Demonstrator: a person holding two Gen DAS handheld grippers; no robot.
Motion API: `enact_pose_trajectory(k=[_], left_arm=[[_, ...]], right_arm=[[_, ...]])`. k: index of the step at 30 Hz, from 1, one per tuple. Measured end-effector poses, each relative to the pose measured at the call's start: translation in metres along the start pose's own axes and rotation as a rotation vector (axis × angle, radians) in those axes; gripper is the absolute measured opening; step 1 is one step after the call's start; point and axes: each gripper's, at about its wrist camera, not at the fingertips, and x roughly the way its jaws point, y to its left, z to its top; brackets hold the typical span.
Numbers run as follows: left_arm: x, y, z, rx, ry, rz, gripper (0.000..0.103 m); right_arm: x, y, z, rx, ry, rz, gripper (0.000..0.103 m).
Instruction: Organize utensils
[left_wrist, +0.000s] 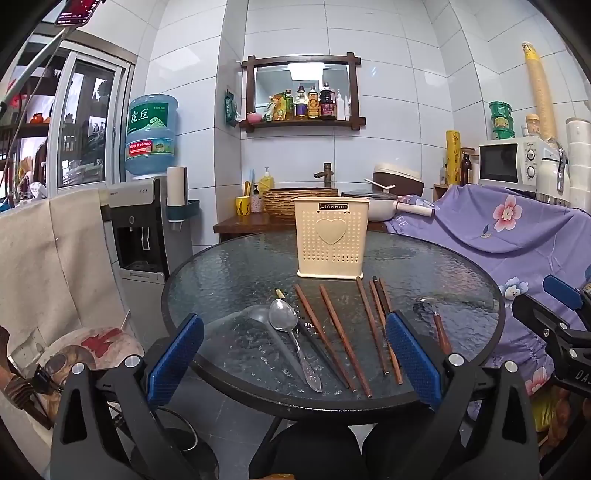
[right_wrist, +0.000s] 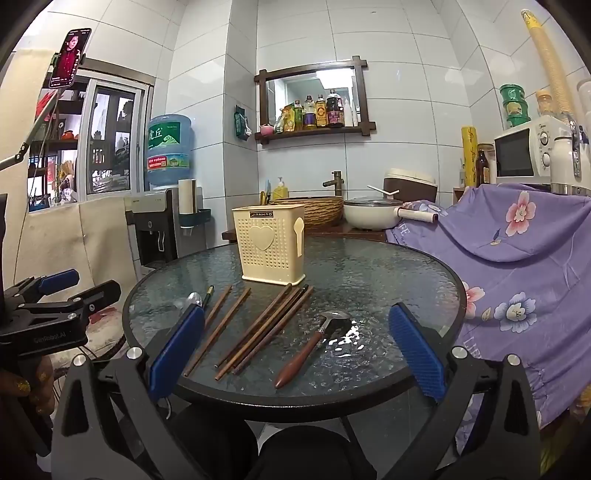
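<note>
Utensil holder (left_wrist: 331, 239): upright, far side of glass bench (left_wrist: 229, 273). Chopsticks (left_wrist: 343, 336), spoons (left_wrist: 291, 332), wood-handled ladle (right_wrist: 314, 343): loose in a row before it. Left gripper (left_wrist: 295, 358), right gripper (right_wrist: 295, 354): fingers apart, empty. Risk: thin chopsticks likely slipping or rolling off the smooth glass edge.

The left gripper (left_wrist: 293, 354) stands with its fingers (left_wrist: 175, 354) spread wide and nothing between them, tilted slightly downward. Its blue pads face each other across the gap. The right gripper (right_wrist: 295, 354) is likewise spread wide and empty, also tilted a little below level. Each shows in the other's view: the right one at the right edge of the left view, the left one at the left edge of the right view, side by side and apart. A hand (right_wrist: 26, 384) shows dimly under the left gripper.
</note>
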Motion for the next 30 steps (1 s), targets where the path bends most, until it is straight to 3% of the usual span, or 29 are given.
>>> enact_pose_trajectory(k=[30], left_arm=[[0.0009, 0.0018, 0.0014, 0.000, 0.006, 0.005, 0.097]], right_arm=[[0.0059, 0.0022, -0.0032, 0.006, 0.009, 0.002, 0.098]])
